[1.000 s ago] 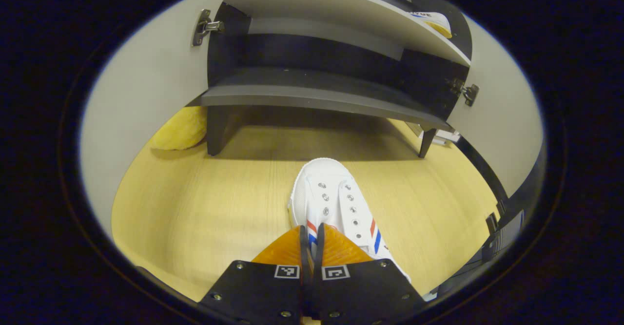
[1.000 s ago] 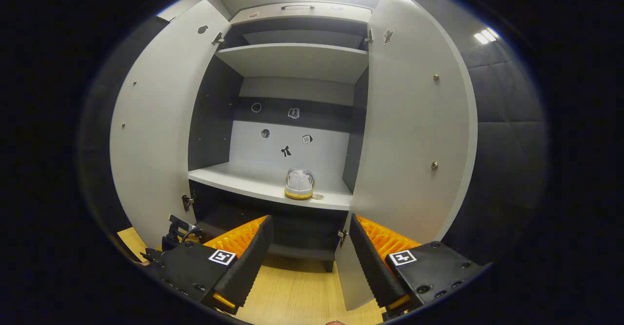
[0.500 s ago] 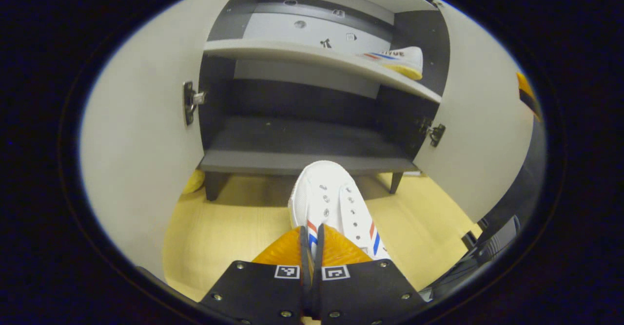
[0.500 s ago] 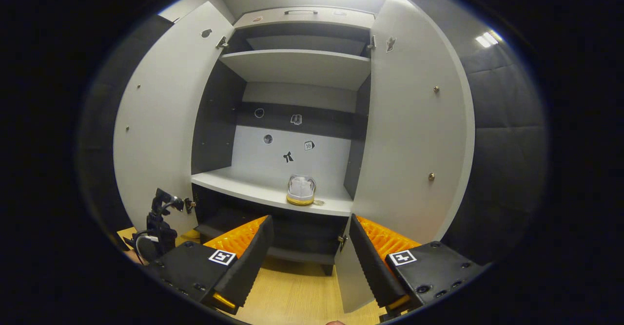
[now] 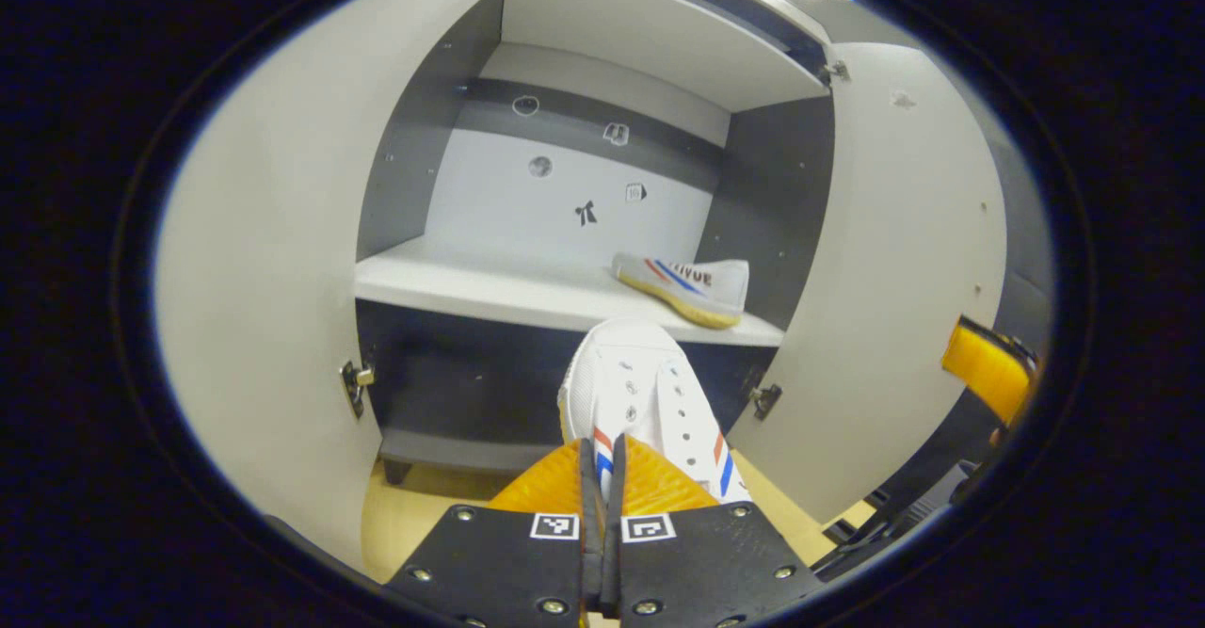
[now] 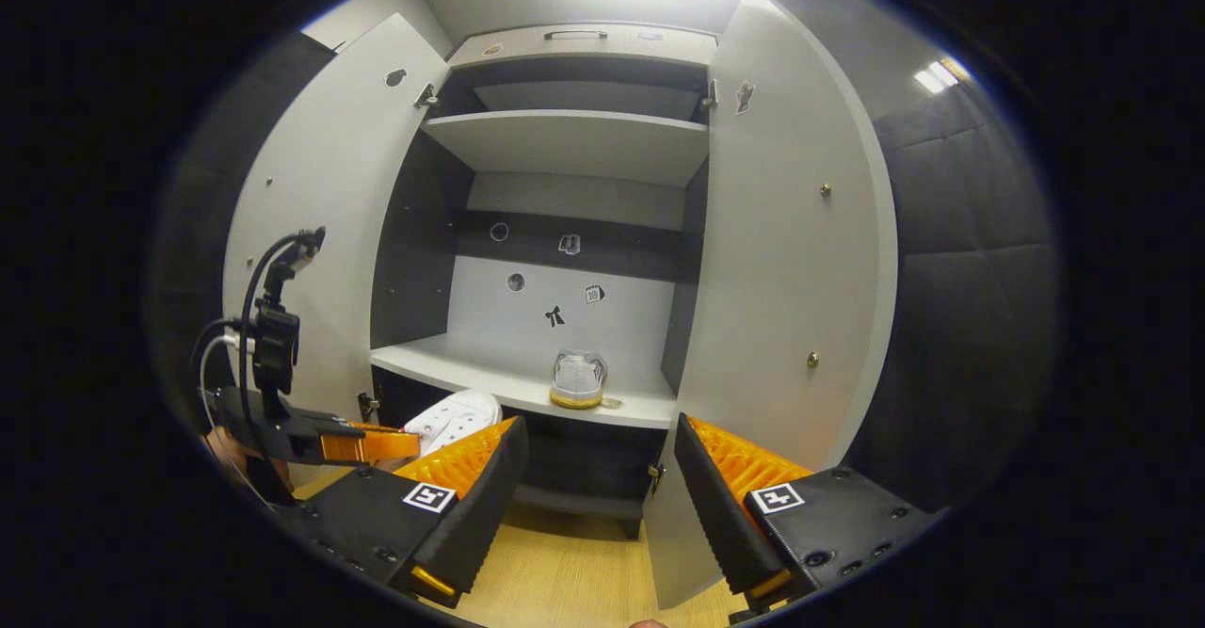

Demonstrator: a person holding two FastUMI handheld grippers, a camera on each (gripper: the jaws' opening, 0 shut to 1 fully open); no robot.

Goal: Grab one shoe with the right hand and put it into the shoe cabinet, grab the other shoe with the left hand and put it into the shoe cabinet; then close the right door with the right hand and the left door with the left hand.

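My left gripper (image 5: 600, 463) is shut on a white sneaker (image 5: 635, 393) with red and blue stripes, held by its heel with the toe pointing at the cabinet, just below the middle shelf (image 5: 490, 289). A matching sneaker (image 5: 685, 282) lies on that shelf at its right end; the right gripper view shows this sneaker (image 6: 577, 380) heel-on. My right gripper (image 6: 595, 477) hangs open and empty in front of the cabinet. In that view the left gripper (image 6: 372, 442) carries its sneaker (image 6: 456, 418) at the lower left. Both doors (image 6: 311, 261) (image 6: 791, 280) stand wide open.
The cabinet has an upper shelf (image 6: 574, 138), a dark bottom shelf (image 5: 452, 444) and short legs on a light wooden floor (image 6: 574, 581). Small stickers mark the back panel (image 5: 574, 185). Padded dark wall (image 6: 960, 327) lies right of the cabinet.
My left gripper has lifted the sneaker from near the floor up to the height of the middle shelf and closer to the cabinet. The right gripper has barely moved and stays open.
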